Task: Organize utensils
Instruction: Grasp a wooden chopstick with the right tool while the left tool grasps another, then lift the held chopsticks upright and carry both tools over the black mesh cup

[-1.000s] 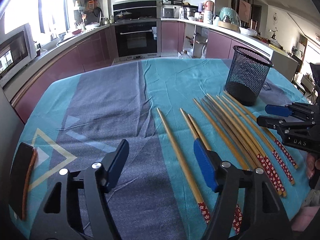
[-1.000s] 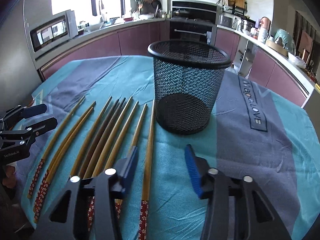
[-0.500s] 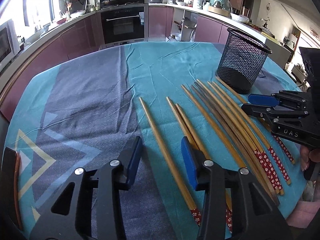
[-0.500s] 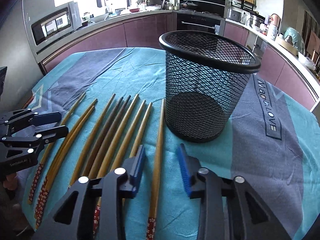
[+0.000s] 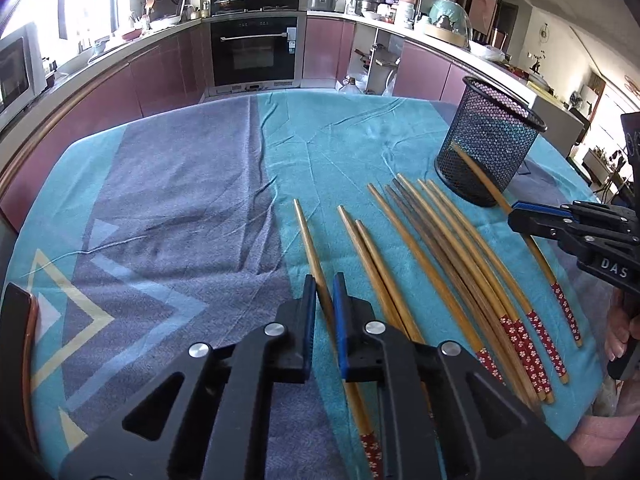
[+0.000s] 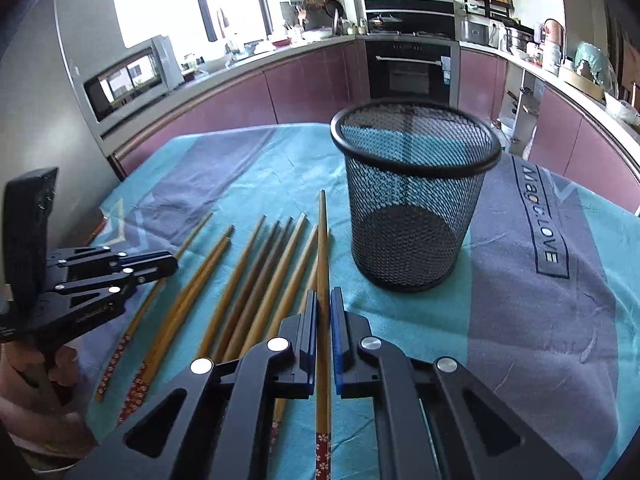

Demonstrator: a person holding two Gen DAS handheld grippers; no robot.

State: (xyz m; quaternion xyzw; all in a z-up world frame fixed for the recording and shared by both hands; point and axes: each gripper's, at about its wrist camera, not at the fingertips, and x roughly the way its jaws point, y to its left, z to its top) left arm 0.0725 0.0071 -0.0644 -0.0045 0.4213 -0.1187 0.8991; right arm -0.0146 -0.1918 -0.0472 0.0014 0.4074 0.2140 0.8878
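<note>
Several bamboo chopsticks (image 5: 440, 248) with red flowered ends lie side by side on the teal cloth, also visible in the right wrist view (image 6: 248, 280). My left gripper (image 5: 323, 280) is closing on the leftmost chopstick (image 5: 308, 232), and its blue pads touch both sides of it. My right gripper (image 6: 324, 294) is shut on the rightmost chopstick (image 6: 321, 232), whose thin tip is raised off the cloth. That tip points at the black mesh basket (image 6: 416, 200). The basket (image 5: 492, 148) stands upright and holds nothing.
A dark phone-like slab (image 5: 16, 320) lies at the table's left edge. A hand (image 6: 40, 380) holds the left gripper (image 6: 172, 262). Grey and teal tablecloth (image 5: 180, 220) spreads to the left; kitchen counters and an oven ring the table beyond.
Both grippers went from wide open to closed, each on one chopstick. The left one slid over the leftmost chopstick. The right one's chopstick has tilted up off the cloth.
</note>
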